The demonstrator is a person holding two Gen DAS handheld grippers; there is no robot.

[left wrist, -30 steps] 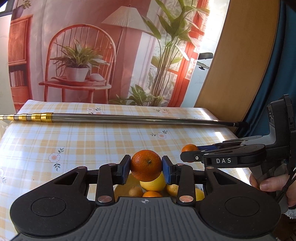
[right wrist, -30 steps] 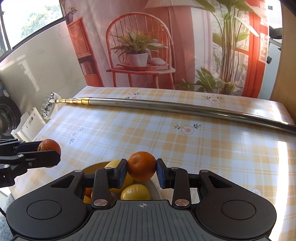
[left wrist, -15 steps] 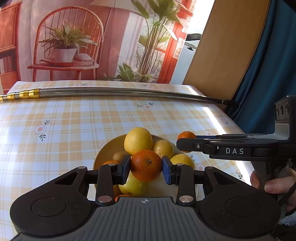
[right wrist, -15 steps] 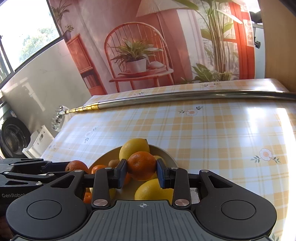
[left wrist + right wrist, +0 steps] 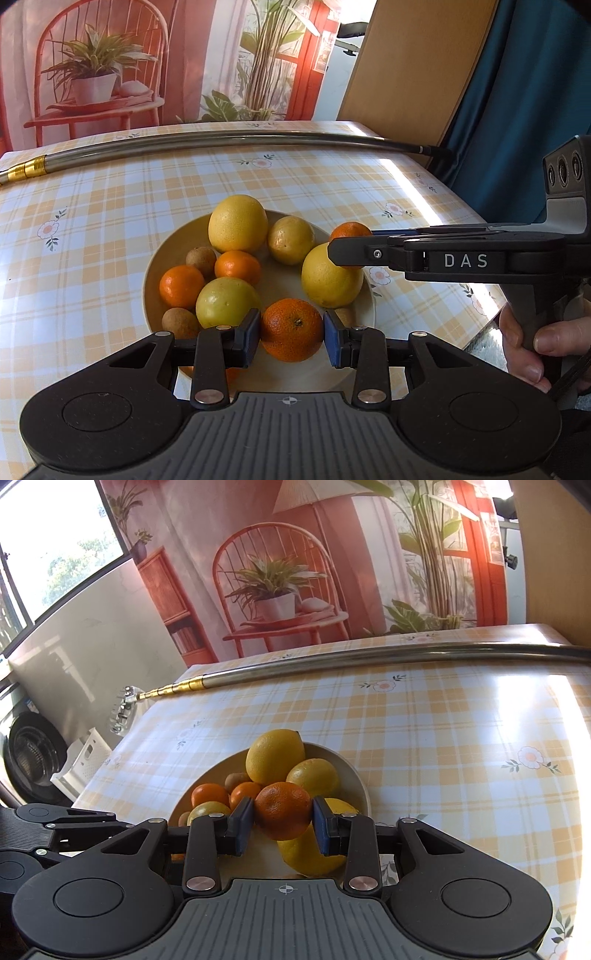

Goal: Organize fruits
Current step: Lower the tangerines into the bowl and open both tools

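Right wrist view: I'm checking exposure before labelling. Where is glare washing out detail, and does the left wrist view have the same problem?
Right wrist view: sun glare bleaches the tablecloth at right, and the window is blown out; the orange in the right hand-held gripper stays sharp. Left wrist view: only a narrow bright strip along the table's right edge; the fruit plate is evenly lit.

My table (image 5: 110, 192) wears a yellow checked cloth with flowers — on it sit a fruit bowl (image 5: 177, 240) and a long metal pole (image 5: 221, 142).
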